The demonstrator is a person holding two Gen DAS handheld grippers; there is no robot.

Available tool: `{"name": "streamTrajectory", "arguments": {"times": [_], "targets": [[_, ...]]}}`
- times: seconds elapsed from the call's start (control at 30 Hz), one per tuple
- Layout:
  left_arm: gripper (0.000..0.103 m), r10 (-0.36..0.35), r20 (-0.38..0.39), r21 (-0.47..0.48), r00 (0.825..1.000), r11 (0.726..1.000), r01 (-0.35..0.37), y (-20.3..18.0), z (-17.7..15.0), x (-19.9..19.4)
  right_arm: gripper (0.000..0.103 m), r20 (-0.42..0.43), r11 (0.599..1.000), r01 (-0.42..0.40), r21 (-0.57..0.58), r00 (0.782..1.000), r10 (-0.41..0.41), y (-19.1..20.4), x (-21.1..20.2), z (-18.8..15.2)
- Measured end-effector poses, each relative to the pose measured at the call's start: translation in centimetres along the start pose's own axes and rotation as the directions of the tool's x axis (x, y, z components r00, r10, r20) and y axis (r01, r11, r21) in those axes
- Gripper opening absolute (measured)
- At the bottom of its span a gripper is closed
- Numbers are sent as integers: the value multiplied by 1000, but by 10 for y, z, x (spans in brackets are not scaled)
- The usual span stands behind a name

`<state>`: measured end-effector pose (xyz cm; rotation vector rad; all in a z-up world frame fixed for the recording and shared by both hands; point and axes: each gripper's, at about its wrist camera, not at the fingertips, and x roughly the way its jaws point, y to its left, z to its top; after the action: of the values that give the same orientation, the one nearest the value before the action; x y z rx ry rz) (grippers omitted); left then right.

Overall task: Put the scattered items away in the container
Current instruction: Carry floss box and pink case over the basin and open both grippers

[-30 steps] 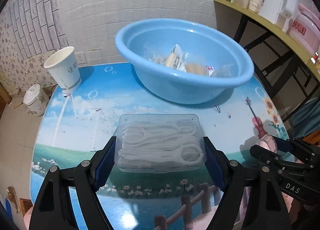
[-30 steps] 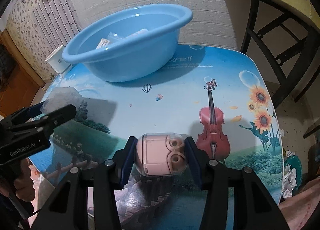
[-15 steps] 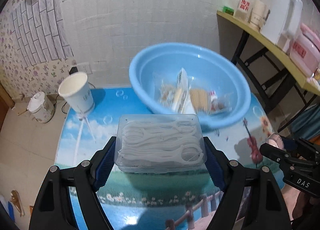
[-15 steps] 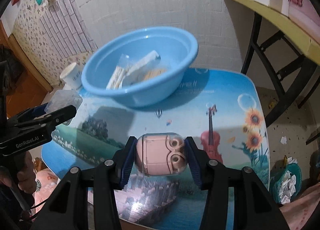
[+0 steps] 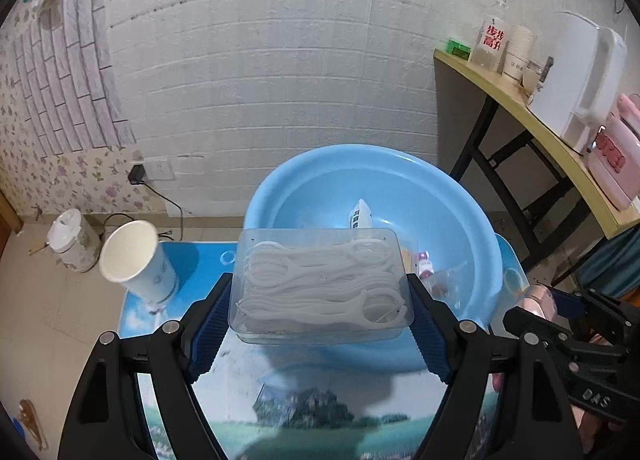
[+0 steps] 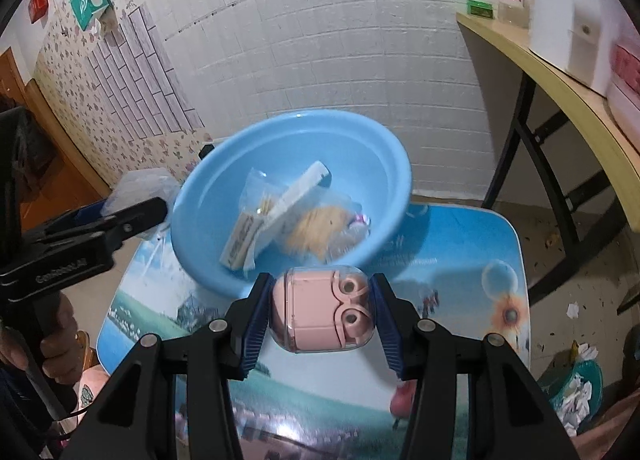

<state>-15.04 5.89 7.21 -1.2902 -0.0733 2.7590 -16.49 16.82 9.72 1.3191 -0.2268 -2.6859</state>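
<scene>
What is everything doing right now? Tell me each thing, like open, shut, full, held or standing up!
Left tongs: shut on the clear plastic box of white floss picks, lifted near the basin.
Right tongs: shut on the pink capsule-shaped case, lifted above the table.
Round light-blue plastic basin: upright on the table, holding several packets.
White paper cup: upright, looks empty.

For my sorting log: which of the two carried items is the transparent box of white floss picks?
The floss pick box, in the left tool. The right tool carries a rounded pink capsule case instead.
</scene>
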Motion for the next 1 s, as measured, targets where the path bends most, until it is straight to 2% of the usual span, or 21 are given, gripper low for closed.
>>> {"name": "streamTrajectory", "arguments": {"times": [0.33,0.47,0.57,0.77,0.87,1.0], "targets": [[80,5,-74,-2,997,1000,-5,0,16,59,51,-30,1000,2,8,1000,-2,-3,31,18],[81,5,-63,13,998,1000,-5,-4,18,64,51,-44,1000,8,-9,999,-8,-1,40,20],[84,-1,-61,11,998,1000,2,-3,19,63,51,-45,1000,9,-18,999,-10,2,43,26],[90,29,15,35,999,999,-29,4,20,44,51,-45,999,8,-35,999,-9,10,49,31],[91,45,36,23,998,999,-46,13,20,33,51,-53,999,3,-45,999,-5,16,57,32],[98,69,57,2,996,998,-69,24,13,22,51,-59,998,-8,-62,998,4,24,67,38]]}}
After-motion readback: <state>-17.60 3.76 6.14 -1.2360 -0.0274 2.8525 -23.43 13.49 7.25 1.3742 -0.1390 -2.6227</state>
